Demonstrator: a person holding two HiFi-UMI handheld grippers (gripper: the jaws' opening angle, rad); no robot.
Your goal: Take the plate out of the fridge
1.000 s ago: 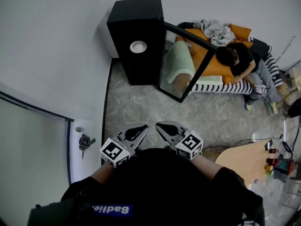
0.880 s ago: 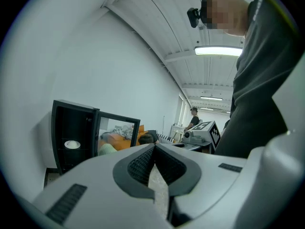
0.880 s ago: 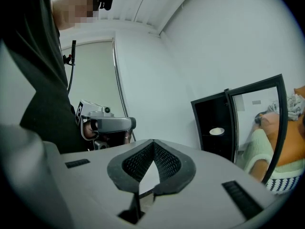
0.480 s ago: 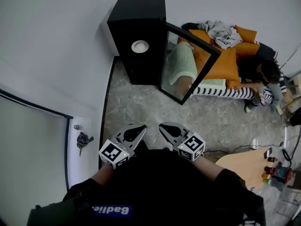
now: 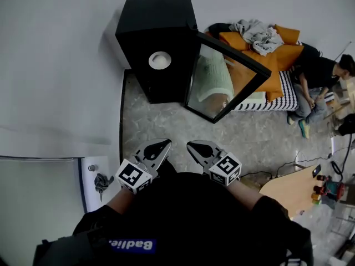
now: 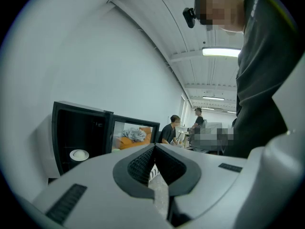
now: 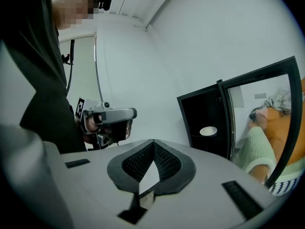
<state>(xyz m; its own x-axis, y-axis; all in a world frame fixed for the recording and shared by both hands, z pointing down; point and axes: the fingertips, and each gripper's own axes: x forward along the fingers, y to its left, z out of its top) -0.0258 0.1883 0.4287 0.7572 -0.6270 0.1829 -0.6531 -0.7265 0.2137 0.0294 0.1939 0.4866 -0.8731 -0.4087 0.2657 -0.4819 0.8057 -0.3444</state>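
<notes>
Head view alone: both grippers side by side at chest height, left gripper (image 5: pixel 167 142) and right gripper (image 5: pixel 189 145), tips aimed across the floor (image 5: pixel 166 121) at the black fridge (image 5: pixel 158 32). Glass door (image 5: pixel 222 76) swung open to the right, orange sofa (image 5: pixel 260 65) behind it.

Left gripper view alone: lit ceiling lamp (image 6: pixel 221 51).

Right gripper view alone: left gripper from the side, held in a hand (image 7: pixel 88 123).

Both pairs of jaws pressed together, nothing pinched.

White plate (image 5: pixel 160 60) on a shelf inside the open fridge, ahead of both tips and well apart from them.
</notes>
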